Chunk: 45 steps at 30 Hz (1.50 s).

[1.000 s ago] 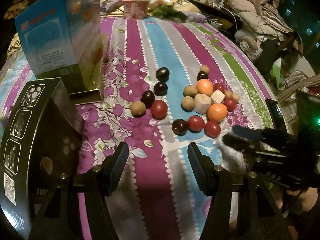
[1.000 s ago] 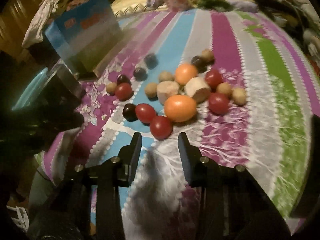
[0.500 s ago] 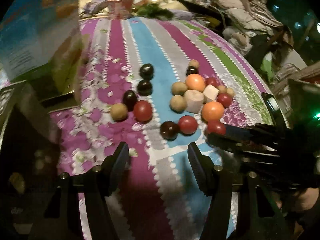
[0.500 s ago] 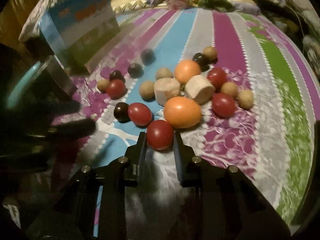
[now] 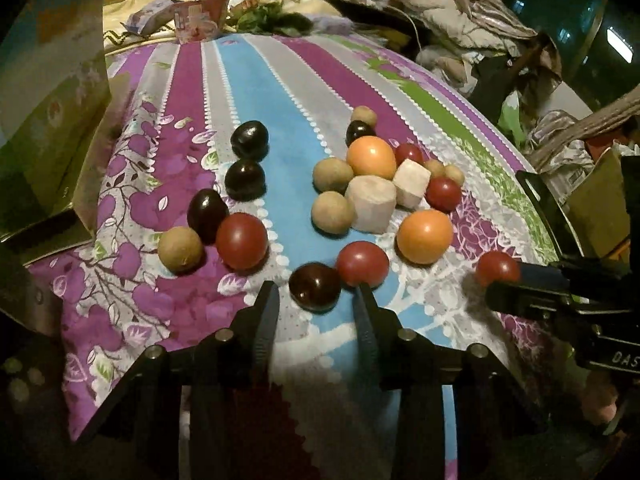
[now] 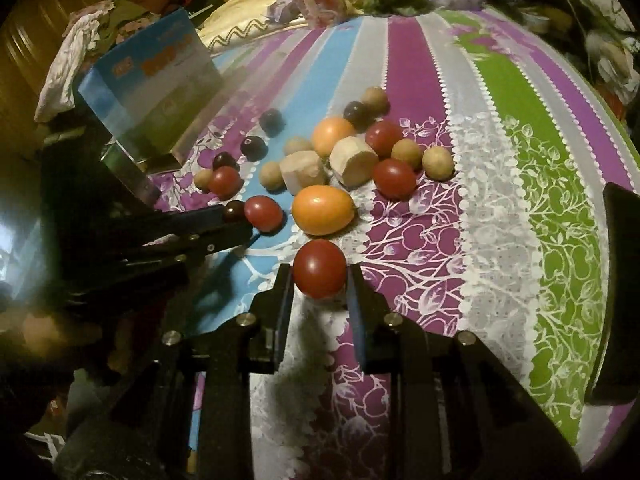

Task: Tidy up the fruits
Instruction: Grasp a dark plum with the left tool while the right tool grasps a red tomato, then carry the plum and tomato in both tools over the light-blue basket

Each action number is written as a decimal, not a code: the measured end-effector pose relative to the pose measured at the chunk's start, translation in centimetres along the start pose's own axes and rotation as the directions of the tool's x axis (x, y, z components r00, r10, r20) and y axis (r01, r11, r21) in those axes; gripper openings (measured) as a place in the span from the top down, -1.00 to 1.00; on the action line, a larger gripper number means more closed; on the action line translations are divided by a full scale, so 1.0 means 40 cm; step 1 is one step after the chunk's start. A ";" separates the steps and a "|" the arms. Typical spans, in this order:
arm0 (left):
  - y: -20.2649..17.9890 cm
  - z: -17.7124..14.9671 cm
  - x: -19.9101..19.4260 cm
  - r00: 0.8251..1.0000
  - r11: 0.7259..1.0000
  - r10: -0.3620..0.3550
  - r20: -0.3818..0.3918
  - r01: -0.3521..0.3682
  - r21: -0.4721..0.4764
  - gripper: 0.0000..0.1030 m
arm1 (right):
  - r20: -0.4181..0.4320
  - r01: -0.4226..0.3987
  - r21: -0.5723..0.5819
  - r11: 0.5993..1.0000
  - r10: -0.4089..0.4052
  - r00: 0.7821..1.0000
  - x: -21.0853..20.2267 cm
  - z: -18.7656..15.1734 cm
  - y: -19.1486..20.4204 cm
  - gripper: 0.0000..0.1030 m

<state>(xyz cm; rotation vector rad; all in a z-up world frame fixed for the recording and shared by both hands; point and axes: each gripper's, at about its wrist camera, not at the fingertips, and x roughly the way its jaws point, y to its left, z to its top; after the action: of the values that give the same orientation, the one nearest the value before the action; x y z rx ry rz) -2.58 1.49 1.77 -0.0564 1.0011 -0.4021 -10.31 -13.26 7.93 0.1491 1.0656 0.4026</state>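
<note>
Several fruits lie on a striped floral cloth: red tomatoes, dark plums, tan round fruits, two orange fruits (image 5: pixel 425 236) and two pale cut chunks (image 5: pixel 371 204). My right gripper (image 6: pixel 319 280) is shut on a red tomato (image 6: pixel 319 269), held just off the pile; it also shows in the left wrist view (image 5: pixel 497 268). My left gripper (image 5: pixel 316 298) is open around a dark plum (image 5: pixel 315 287), with a red tomato (image 5: pixel 362 263) by its right fingertip. The left gripper shows in the right wrist view (image 6: pixel 236 224).
A blue and green carton (image 6: pixel 154 92) stands at the left of the cloth, with a black box (image 5: pixel 16 296) nearer me. Packets and greens (image 5: pixel 264 16) lie at the far end. Clutter and a dark edge (image 5: pixel 548 208) flank the right side.
My right gripper closed on the nearest red tomato and drew it away from the pile. My left gripper moved forward and narrowed around the dark plum.
</note>
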 end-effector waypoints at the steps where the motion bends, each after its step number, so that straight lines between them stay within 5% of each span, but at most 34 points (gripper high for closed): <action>1: 0.001 0.000 0.003 1.000 1.000 -0.001 0.007 0.001 -0.001 0.22 | -0.001 -0.001 0.000 1.000 0.001 1.000 0.003 0.001 0.001 0.48; 8: -0.008 0.003 0.015 1.000 1.000 0.009 0.020 -0.009 -0.010 0.18 | -0.017 0.028 0.013 1.000 -0.028 0.999 0.016 0.008 0.005 0.48; 14: -0.004 0.005 0.007 1.000 0.999 0.017 0.016 -0.016 -0.046 0.48 | -0.034 0.071 0.035 0.997 -0.069 0.997 0.010 0.019 0.005 0.48; 20: -0.002 0.009 -0.025 0.999 0.995 0.039 0.018 -0.037 -0.093 0.49 | -0.036 0.118 0.049 0.992 -0.116 0.993 -0.013 0.041 0.001 0.48; 36: -0.064 0.095 -0.294 0.984 0.986 0.132 0.117 -0.118 -0.114 0.49 | 0.040 0.183 0.060 0.981 -0.186 0.982 -0.120 0.124 0.021 0.48; 45: -0.069 0.111 -0.382 0.972 0.977 0.179 0.152 -0.157 -0.147 0.49 | 0.060 0.129 0.007 0.992 -0.129 0.990 -0.149 0.169 0.120 0.48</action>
<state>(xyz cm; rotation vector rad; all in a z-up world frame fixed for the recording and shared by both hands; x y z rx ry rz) -6.95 3.75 17.15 -0.1231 0.8610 -0.1710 -8.08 -10.69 17.57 0.0937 1.0108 0.2780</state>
